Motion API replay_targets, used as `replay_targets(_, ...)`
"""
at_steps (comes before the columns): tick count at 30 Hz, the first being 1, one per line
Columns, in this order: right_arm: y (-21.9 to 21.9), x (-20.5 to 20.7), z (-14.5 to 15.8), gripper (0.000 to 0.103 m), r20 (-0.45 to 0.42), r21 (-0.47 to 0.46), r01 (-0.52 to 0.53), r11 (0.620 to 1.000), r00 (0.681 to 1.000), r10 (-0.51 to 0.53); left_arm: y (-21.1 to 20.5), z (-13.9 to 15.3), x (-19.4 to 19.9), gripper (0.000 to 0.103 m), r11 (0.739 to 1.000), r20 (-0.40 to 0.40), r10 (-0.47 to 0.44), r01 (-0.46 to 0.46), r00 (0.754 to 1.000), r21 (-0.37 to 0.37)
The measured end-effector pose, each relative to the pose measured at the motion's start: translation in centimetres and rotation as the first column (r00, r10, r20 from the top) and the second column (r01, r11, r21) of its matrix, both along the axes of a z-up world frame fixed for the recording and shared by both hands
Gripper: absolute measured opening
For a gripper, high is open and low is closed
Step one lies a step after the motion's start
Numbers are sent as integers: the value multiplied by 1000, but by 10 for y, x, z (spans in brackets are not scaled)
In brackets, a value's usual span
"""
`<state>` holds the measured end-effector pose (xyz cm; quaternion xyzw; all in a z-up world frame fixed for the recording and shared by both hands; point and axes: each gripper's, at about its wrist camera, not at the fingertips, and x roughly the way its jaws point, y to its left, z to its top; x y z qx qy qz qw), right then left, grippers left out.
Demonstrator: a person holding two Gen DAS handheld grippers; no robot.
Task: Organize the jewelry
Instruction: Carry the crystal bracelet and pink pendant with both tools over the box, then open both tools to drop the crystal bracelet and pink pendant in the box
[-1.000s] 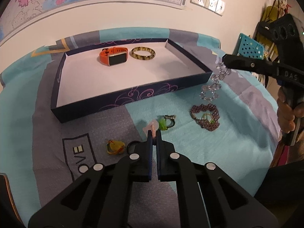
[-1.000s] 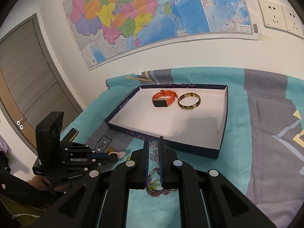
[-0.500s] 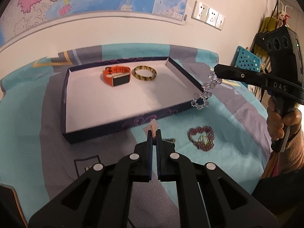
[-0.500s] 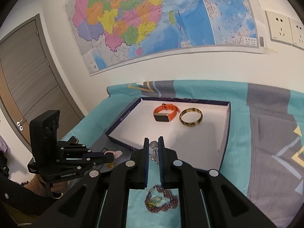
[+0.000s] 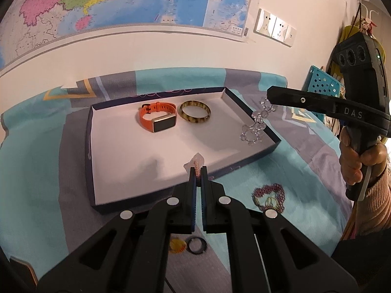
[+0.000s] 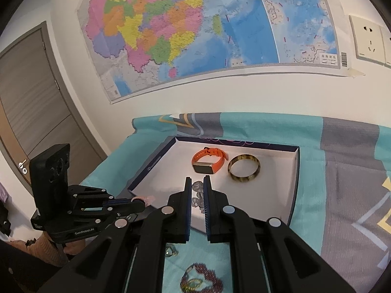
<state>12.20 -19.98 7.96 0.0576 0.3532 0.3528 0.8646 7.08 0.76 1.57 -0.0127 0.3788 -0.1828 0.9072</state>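
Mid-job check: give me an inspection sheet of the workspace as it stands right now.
Surface: bed cover, teal and grey.
Job's things: tray holds orange smartwatch and mottled bangle; purple bead bracelet, yellow piece and black ring lie on the cover.
Clutter: nothing seen.
Grippers: left tool shut on pink charm; right tool shut on clear bead bracelet, which dangles over the tray's right edge.
Cables: nothing seen.
Surroundings: wall map, wall sockets, door, teal basket.

A colourful map point(image 6: 195, 31) spans the wall. Wall sockets point(image 5: 275, 28) sit right of it. A grey door point(image 6: 29, 102) stands shut at left.
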Motion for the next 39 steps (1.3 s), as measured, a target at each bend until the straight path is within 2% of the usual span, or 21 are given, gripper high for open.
replay_targets(11,16,39,-12,8,-34,-8,19,1000,999,-19,8,-6,37,4,1000,-36,24,-24,999,-5)
replay_targets(22,23,65,-24,8,-66,-26,56,998,996,-58,3,-17,64,4,999,-67,34,-32,997,33)
replay_targets(29,23,70,-25,8,-39,-57,113,992,992,-116,2,-21,76,4,998,-88,38,-34,995,44)
replay_targets(39,57,70,-48,8,-64,-110,57,992,996,-64,0,-32,92,4,997,-130,48,-41,990,58)
